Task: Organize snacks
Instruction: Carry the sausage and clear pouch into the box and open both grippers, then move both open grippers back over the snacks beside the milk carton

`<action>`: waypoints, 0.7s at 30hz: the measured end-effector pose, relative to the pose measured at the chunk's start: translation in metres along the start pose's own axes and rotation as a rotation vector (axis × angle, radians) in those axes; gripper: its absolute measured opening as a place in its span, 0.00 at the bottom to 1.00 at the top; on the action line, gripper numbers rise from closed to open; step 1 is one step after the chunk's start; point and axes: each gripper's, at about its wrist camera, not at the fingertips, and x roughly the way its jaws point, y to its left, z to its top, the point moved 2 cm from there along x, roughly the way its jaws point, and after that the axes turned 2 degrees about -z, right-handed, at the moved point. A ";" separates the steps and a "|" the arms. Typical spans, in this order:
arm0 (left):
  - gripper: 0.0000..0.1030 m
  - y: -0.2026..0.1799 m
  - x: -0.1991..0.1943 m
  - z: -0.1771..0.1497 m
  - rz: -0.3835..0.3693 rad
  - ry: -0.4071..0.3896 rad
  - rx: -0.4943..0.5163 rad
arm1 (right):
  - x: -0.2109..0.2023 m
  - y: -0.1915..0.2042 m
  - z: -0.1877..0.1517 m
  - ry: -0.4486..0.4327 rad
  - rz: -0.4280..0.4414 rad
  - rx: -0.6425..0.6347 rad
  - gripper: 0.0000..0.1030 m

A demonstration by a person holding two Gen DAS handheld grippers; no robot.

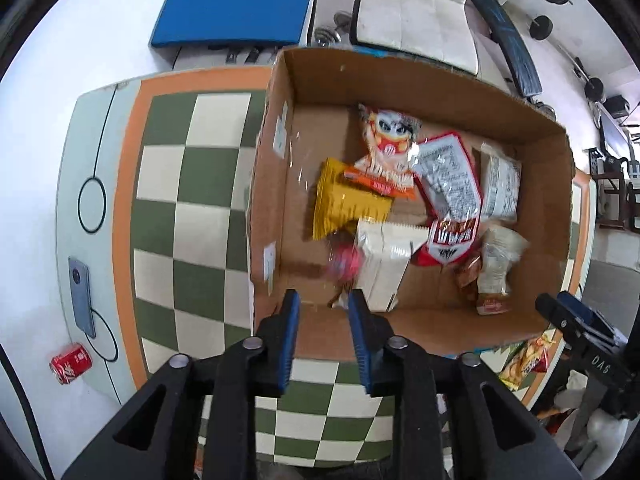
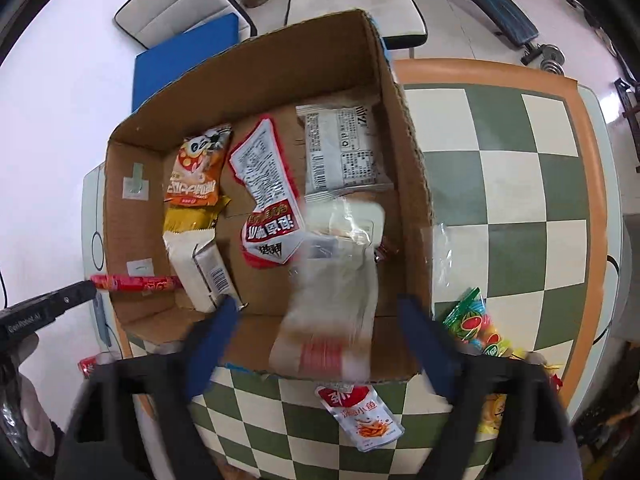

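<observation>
Here the cardboard box (image 1: 420, 80) stands open on the checkered counter (image 1: 192, 184), its brown walls plain and stiff, and the crinkly snack packets lie heaped inside it. The left tool (image 1: 323, 312) hangs over the near wall with its ribbed blue pads set a narrow gap apart and nothing between them; a red stick-shaped packet (image 1: 344, 264) shows blurred just beyond its tips. To the left of that a bare strip of box floor runs along the left wall. A flat yellow packet (image 1: 344, 204) and a white carton-like pack (image 1: 384, 264) sit mid-box.

The right tool (image 2: 316, 320) is spread wide above the near right corner, and a pale packet with a red band (image 2: 328, 320) is smeared by motion between its fingers, touching neither. On the counter near the box lie a red-topped pouch (image 2: 360, 416) and a bright fruit-printed bag (image 2: 476, 328). A red can (image 1: 71, 362) lies on its side at the counter's left edge.
</observation>
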 end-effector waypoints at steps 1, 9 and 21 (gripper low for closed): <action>0.29 -0.001 -0.001 0.002 -0.007 -0.002 0.005 | 0.000 0.000 0.000 -0.003 -0.001 0.001 0.86; 0.59 -0.009 -0.004 -0.004 -0.025 -0.027 0.021 | -0.009 0.003 -0.006 -0.028 -0.005 0.001 0.86; 0.79 -0.026 -0.021 -0.059 -0.003 -0.193 0.054 | -0.044 0.010 -0.045 -0.105 0.048 -0.032 0.89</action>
